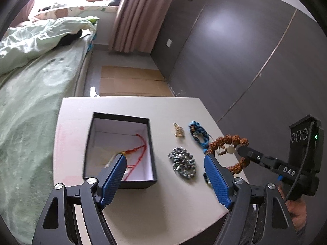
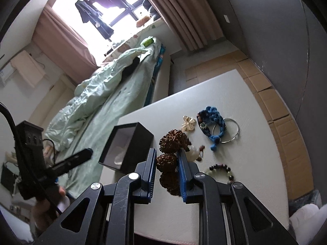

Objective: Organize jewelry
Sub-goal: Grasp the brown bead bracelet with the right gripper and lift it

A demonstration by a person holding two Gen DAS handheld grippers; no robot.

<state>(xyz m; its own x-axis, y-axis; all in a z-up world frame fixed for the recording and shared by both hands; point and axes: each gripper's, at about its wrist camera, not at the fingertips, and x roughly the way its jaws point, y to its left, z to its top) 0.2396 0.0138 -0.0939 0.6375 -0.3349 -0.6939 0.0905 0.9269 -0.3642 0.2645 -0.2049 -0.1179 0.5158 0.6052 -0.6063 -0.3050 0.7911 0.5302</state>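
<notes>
An open black box (image 1: 119, 149) with a white inside stands on the white table (image 1: 126, 106) and holds a red cord bracelet (image 1: 137, 151). My left gripper (image 1: 163, 159) is open and empty, its left finger over the box. My right gripper (image 2: 166, 159) is shut on a brown seed-bead bracelet (image 2: 166, 159), held above the table right of the box; it also shows in the left wrist view (image 1: 231, 143). On the table lie a silver chain (image 1: 183, 161), a gold brooch (image 1: 178, 130), a blue braided bracelet (image 1: 197, 133), a metal bangle (image 2: 225, 130) and a dark-and-pale bead bracelet (image 2: 221, 171).
A bed with green bedding (image 1: 30, 77) runs along the table's left side. Flattened cardboard (image 1: 130, 81) lies on the floor beyond the table. A dark wardrobe wall (image 1: 235, 51) stands to the right.
</notes>
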